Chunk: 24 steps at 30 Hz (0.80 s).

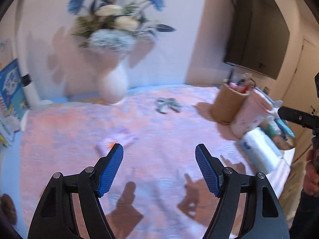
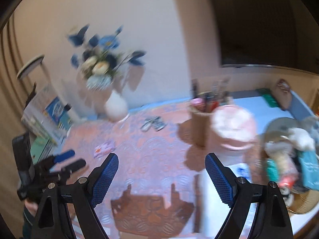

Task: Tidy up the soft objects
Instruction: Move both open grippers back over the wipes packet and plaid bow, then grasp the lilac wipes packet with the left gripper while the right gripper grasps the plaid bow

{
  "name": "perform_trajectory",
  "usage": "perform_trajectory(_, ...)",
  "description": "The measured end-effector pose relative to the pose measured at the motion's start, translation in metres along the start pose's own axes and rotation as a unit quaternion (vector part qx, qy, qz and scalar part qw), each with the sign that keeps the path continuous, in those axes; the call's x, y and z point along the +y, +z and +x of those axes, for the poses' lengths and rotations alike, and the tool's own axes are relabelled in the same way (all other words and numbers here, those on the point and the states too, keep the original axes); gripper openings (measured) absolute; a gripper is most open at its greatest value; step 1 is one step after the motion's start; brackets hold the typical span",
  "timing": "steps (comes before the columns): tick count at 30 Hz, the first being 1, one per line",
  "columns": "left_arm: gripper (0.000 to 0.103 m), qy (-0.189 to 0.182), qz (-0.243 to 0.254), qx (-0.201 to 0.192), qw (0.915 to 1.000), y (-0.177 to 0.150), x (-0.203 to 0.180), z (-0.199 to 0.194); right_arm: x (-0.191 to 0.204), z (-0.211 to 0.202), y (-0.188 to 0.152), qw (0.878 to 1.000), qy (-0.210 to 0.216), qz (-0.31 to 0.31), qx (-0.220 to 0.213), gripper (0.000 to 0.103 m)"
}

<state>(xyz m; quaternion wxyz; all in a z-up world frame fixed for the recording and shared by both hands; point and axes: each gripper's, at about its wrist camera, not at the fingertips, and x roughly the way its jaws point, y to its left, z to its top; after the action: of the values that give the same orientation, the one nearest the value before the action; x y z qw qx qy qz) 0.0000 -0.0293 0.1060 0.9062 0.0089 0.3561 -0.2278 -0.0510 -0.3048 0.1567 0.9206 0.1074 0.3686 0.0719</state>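
bright warm light, heavy motion blur, hard shadows, fisheye-bent edges.

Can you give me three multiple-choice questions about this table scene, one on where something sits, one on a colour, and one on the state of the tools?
1. Where does the white vase stand?
A. at the table's far edge by the wall
B. inside the basket
C. under the left tool

2. What colour are the tool pads?
A. red
B. blue
C. green

3. What are the left tool and right tool holding?
A. a sock each
B. the vase
C. nothing

Answers: 1 A, it stands against the wall; 2 B, both views show blue; 3 C, the jaws stand open and empty.
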Motion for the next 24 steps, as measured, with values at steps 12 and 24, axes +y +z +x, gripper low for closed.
perform_trajectory(12, 0.073, 0.051, 0.014, 0.04, 0.9978, 0.007, 0.062, 0.052, 0.03, 0.104, 0.031, 0.997, 0.033, 0.003, 0.073, 0.088)
perform_trajectory(24, 0.073, 0.031, 0.009, 0.106, 0.9938, -0.008, 0.071, 0.123, 0.019, 0.225, 0.051, 0.991, -0.013, 0.033, 0.125, 0.088)
